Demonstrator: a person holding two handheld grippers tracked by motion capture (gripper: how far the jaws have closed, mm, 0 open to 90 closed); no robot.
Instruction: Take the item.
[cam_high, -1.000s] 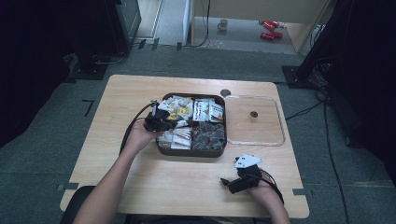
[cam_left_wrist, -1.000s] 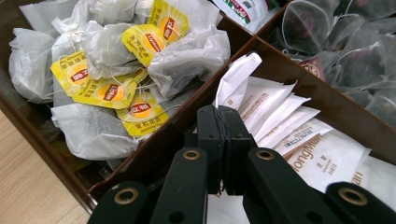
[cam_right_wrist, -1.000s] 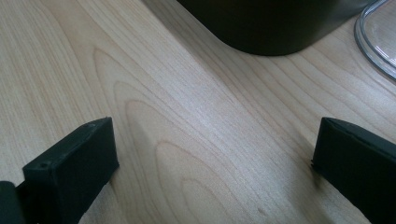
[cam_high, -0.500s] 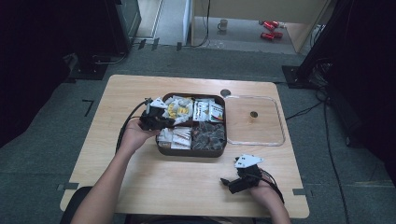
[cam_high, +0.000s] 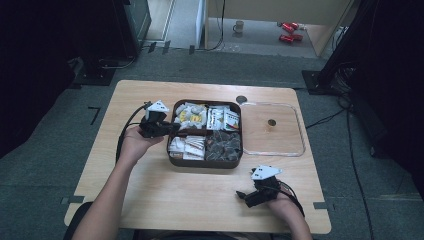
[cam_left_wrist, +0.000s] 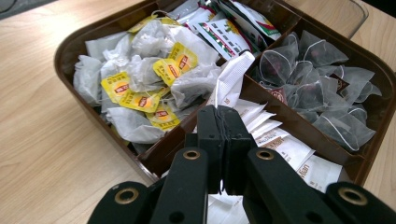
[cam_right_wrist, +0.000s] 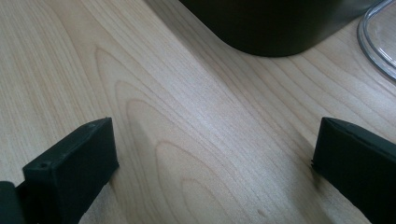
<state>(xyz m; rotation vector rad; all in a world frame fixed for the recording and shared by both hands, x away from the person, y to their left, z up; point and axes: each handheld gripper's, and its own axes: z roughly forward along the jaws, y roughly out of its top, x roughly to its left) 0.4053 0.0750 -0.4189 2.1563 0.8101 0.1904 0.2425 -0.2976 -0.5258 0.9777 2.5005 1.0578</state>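
I'm by the table watching. The L gripper (cam_left_wrist: 224, 116) has its jaws pressed tight together, w/ a thin white packet (cam_left_wrist: 232, 77) that looks pinched between them. The packet's top pokes up past the tips & more white paper shows under them, so I think it has hold of it. It hangs over the near-left part of the brown box (cam_left_wrist: 70, 46), just above the pile of other white packets (cam_high: 186, 146). Prob. it grips only the thin edge so the rest of the pile stays put.

The box has 4 parts. The tea bags w/ yellow tags (cam_left_wrist: 140, 88) sit in one, the printed packets (cam_left_wrist: 224, 32) in the next, and the see-through net bags (cam_left_wrist: 317, 88) in another. Walls keep each sort apart, so it's easy to pick just one kind.

The R gripper (cam_high: 250, 195) lies low by the table (cam_high: 150, 200) near the front edge, well apart from the box. Its jaws are spread wide w/ nothing in them. I guess it's parked there to keep out of the way.

The clear lid (cam_high: 300, 150) lies flat just beside the box, on its right, so the box is open for reaching in.
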